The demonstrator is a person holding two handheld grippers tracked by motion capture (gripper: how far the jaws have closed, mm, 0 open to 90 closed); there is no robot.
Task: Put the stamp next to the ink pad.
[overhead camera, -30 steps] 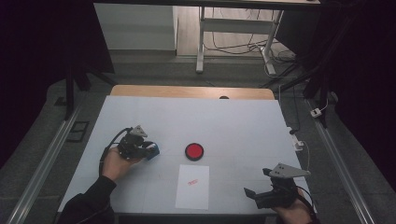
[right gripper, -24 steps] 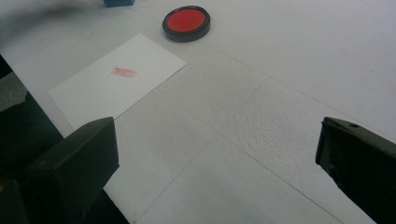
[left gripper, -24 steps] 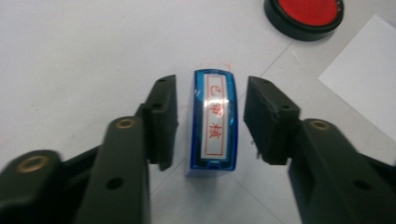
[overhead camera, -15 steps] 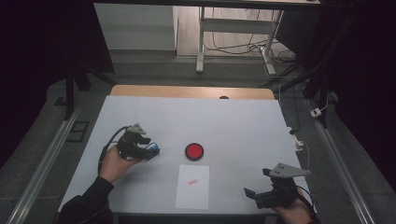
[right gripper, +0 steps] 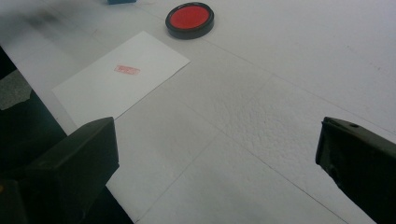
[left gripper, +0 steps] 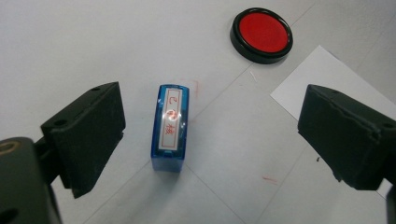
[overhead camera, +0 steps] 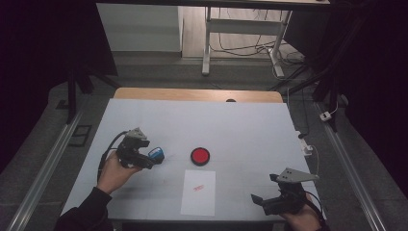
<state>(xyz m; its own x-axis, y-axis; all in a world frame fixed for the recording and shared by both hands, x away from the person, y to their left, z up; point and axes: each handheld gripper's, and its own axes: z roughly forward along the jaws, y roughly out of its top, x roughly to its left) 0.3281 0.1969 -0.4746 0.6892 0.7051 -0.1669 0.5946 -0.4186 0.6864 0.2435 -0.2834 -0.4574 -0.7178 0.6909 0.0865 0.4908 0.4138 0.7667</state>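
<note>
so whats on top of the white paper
One small red stamp mark sits on the paper; nothing else lies on it. The blue stamp and red ink pad stand beside it. Whatever is under the sheet is covered.

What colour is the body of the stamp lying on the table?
Blue stamp, with a white label; clearest in the left gripper view.

Room: dark all around — the white table catches the light.
Far floor: a bright patch at the top of the high view.
Glare: a small shiny spot on the blue stamp.
Blur: the right gripper view's top-left corner is smeared.
Jaws: black, hardly any detail.
</note>
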